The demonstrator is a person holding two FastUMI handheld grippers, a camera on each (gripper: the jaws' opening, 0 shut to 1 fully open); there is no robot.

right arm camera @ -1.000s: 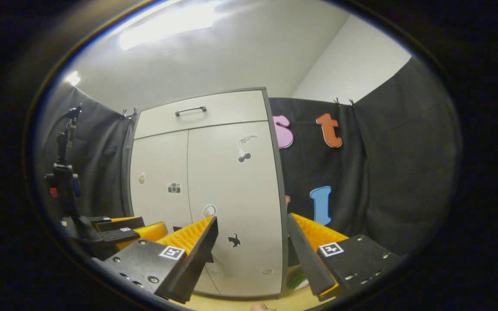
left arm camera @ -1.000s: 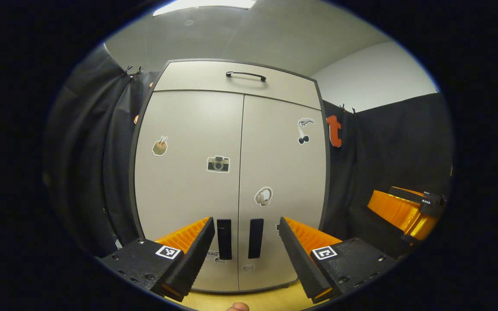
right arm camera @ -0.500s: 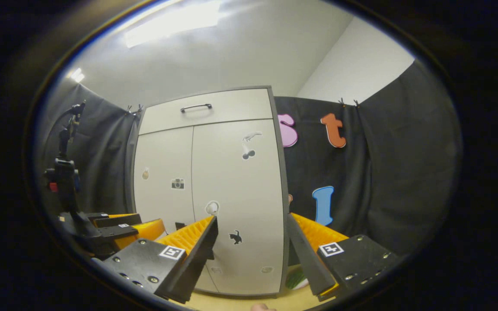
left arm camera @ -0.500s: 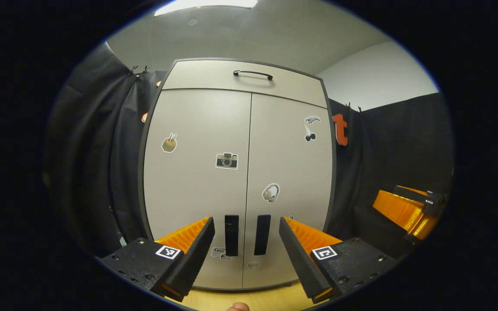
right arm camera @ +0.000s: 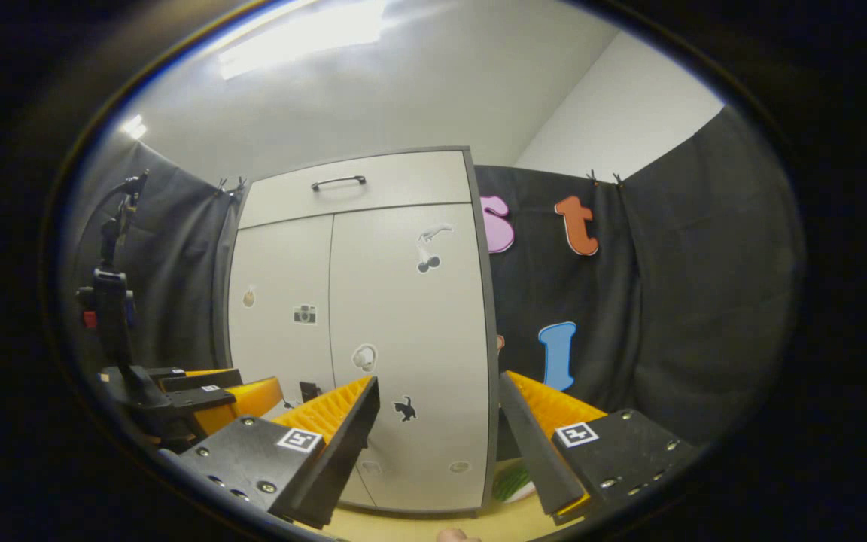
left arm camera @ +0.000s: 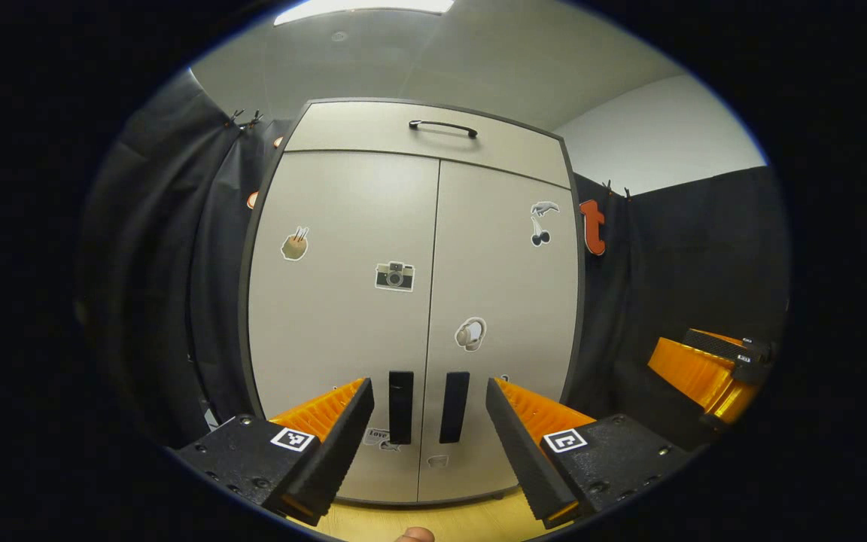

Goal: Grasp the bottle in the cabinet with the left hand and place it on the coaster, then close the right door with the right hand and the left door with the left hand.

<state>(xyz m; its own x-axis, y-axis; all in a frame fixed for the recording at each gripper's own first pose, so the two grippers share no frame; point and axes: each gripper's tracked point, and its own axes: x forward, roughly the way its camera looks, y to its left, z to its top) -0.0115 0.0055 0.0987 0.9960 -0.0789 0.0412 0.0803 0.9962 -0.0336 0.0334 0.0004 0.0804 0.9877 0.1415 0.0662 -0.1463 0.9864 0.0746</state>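
Observation:
A tall grey cabinet (left arm camera: 336, 316) stands on the wooden table with both doors shut, so its inside is hidden. Two black vertical handles (left arm camera: 401, 406) sit side by side at the seam between the doors. My left gripper (left arm camera: 430, 444) faces these handles from a short way off, open, with nothing between its fingers. My right gripper (right arm camera: 441, 452) is open too and points at the right door (right arm camera: 411, 339) near the cabinet's right edge. A green and white flat thing (right arm camera: 512, 483), perhaps the coaster, lies on the table right of the cabinet.
A drawer with a black handle (left arm camera: 442, 128) tops the cabinet. The right gripper (left arm camera: 712, 361) shows at the far right in the left gripper view. The left gripper (right arm camera: 200, 388), with a black mount (right arm camera: 110, 301) above it, shows at the left in the right gripper view. Black cloth walls close in both sides.
Both views have drifted a little, so the cabinet sits slightly further right in the left gripper view. Doors stay shut and both grippers stay open.

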